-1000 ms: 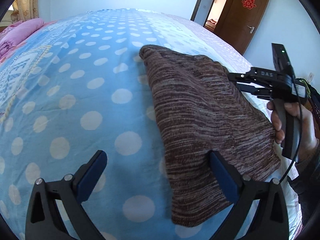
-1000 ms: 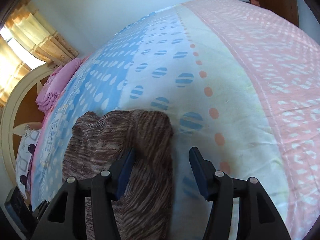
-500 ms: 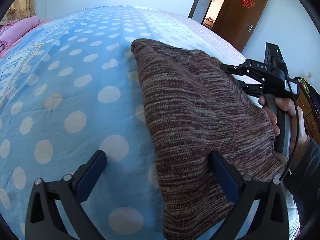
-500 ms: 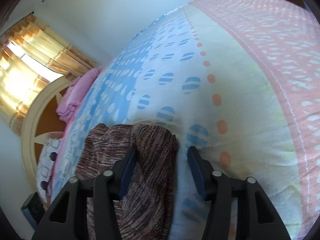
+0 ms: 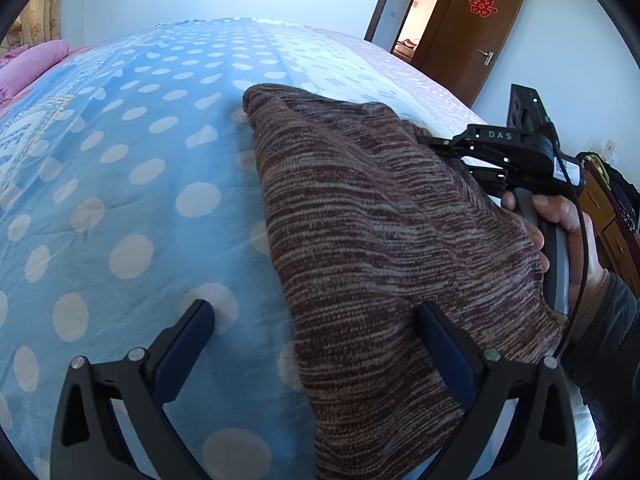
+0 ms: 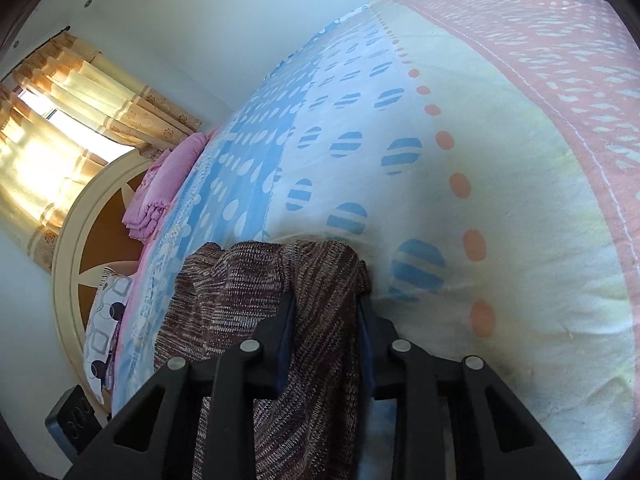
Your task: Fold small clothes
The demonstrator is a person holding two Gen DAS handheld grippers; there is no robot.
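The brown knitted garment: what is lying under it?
Under the brown knitted garment lies the dotted bed cover, visible all around it. Whatever is directly beneath the fabric is covered. The right gripper has just been closing on its edge.

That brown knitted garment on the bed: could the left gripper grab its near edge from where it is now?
Probably yes. The left gripper is open, and the garment's near edge already lies between its fingers, with only the bedspread beneath. The right gripper, whose jaws have just been closing on the far edge, isn't in the way.
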